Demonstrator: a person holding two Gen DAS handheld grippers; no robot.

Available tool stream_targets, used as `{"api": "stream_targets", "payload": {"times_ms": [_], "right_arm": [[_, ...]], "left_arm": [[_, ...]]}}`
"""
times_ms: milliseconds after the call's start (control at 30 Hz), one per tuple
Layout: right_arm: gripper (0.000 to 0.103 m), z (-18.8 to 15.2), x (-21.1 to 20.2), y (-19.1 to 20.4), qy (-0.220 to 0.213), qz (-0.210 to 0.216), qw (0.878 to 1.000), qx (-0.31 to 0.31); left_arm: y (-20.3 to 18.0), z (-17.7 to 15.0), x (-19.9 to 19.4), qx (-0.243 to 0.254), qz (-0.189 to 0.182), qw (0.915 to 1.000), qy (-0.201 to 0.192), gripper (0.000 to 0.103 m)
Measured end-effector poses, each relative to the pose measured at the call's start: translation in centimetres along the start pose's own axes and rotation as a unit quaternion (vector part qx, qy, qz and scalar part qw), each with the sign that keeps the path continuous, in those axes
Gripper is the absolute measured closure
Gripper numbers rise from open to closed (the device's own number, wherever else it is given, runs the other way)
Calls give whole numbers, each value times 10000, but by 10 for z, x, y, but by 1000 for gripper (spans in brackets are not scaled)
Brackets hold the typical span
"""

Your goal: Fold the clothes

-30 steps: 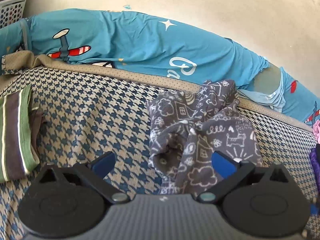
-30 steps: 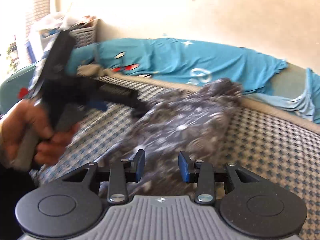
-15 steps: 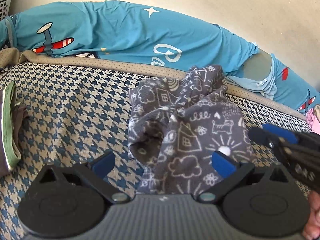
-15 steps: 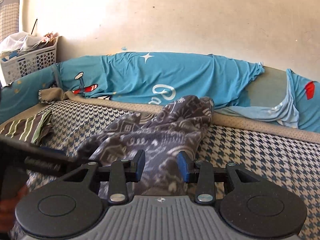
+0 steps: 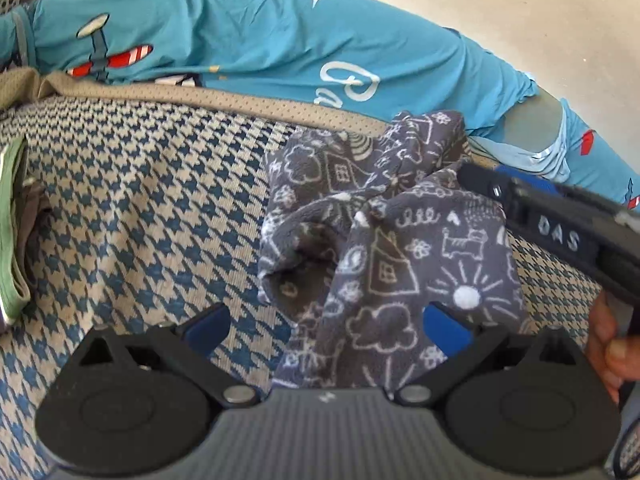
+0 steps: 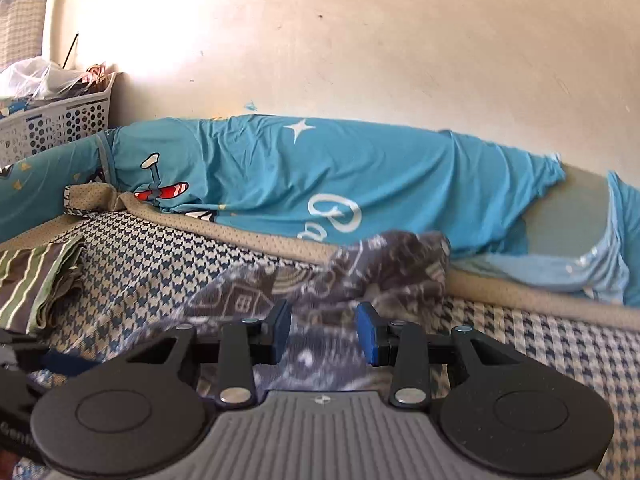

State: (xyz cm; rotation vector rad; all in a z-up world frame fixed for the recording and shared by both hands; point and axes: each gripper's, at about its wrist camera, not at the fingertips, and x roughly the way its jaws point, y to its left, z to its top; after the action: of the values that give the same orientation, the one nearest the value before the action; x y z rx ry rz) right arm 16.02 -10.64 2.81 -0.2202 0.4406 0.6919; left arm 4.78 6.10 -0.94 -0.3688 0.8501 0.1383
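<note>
The left gripper (image 5: 326, 322) has its jaws spread wide with nothing pinched. The near edge of the grey printed garment (image 5: 384, 248) lies just ahead of them, more toward the right-hand blue pad than the left, with the checked bed cover (image 5: 152, 200) bare on the other side. The right gripper (image 6: 323, 334) holds its jaws part-way apart. The blurred cloth shows in the gap, but neither pad can be seen pressing on it, so I read this gripper as open too.

The garment is a crumpled heap on the bed cover, with one tube-shaped opening gaping toward the left gripper and its far end bunched up against the tan border (image 5: 248, 102) of the cover. The right gripper comes over the garment's right side, seen from the left wrist, with the hand (image 5: 612, 344) on it at the picture's edge.

This looks like the very start of one fold: the piece is not yet spread flat and no edge is held. The next move probably calls for each gripper to pick a corner or hem at opposite sides and draw the garment out flat.

Left of the garment a striped folded cloth (image 6: 36, 280) lies well apart. Beyond it lies a teal bolster (image 6: 320, 176) against the wall, and a white basket (image 6: 56, 120) stands far left.
</note>
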Motion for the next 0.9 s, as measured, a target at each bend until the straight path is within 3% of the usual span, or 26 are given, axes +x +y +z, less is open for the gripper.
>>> {"api": "stream_targets", "payload": {"times_ms": [300, 600, 833, 900], "right_arm": [[67, 23, 49, 1, 32, -96, 9993, -370], [68, 25, 99, -6, 533, -188, 9970, -532], [96, 19, 120, -14, 1076, -110, 9939, -209], [97, 19, 123, -15, 1140, -88, 9933, -148]], "left_arm": [[-6, -1, 4, 79, -36, 9999, 138, 0], [-9, -1, 7, 75, -81, 9996, 263, 0], [-10, -2, 10, 19, -112, 9993, 368, 0], [-11, -3, 10, 35, -114, 9992, 376, 0]]}}
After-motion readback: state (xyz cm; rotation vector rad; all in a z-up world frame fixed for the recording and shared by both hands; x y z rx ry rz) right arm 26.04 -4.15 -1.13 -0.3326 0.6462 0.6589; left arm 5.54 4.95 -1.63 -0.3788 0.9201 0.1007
